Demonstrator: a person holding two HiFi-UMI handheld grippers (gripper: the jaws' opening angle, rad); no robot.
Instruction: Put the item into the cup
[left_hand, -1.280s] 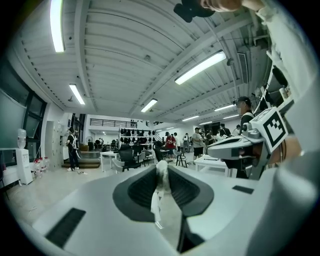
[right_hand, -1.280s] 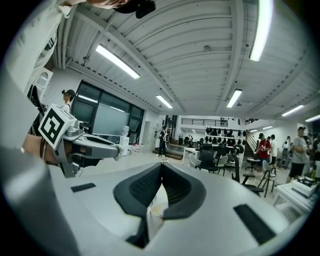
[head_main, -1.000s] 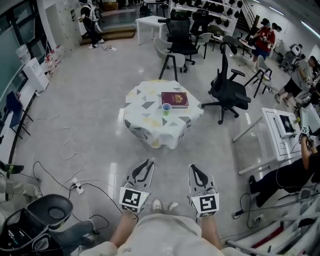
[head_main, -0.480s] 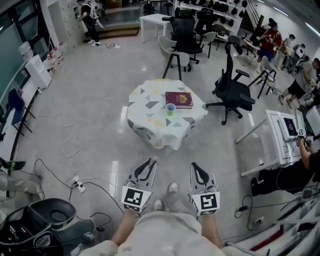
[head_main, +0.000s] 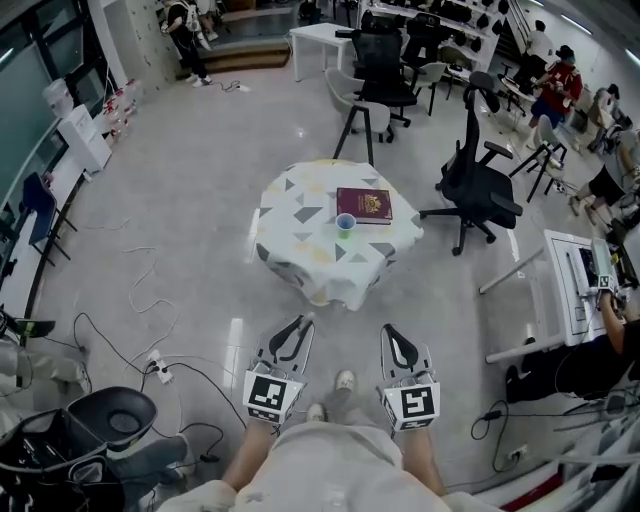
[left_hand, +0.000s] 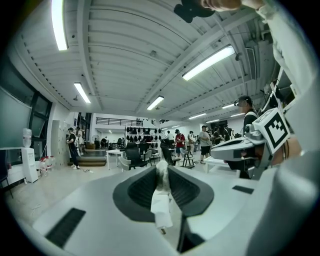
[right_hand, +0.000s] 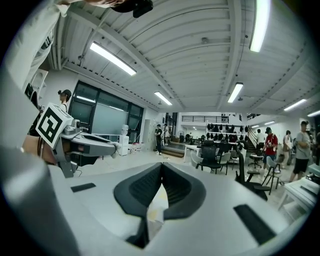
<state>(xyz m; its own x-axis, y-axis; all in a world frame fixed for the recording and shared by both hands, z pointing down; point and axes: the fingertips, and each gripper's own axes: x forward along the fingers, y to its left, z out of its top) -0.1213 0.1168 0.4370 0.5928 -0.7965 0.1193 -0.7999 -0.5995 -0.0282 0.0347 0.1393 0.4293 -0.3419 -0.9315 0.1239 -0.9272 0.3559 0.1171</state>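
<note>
A small cup (head_main: 346, 222) stands on a round table (head_main: 300, 240) with a patterned cloth, next to a dark red book (head_main: 364, 205), some way ahead of me. My left gripper (head_main: 300, 322) is held low in front of my body, shut on a white crumpled strip (left_hand: 160, 200) that hangs between its jaws. That white strip (right_hand: 115, 148) also shows at the left gripper's tip in the right gripper view. My right gripper (head_main: 387, 330) is beside it, shut, with its jaws meeting at the tip. Both are far short of the table.
Black office chairs (head_main: 475, 185) stand right of and behind the table. Cables (head_main: 130, 300) and a power strip lie on the floor at the left. A dark chair (head_main: 110, 420) is at the lower left, a white desk (head_main: 580, 290) at the right. People are in the background.
The table, cup and book have shifted slightly down and right in the head view as I step forward. Both grippers keep their pose and stay shut.
</note>
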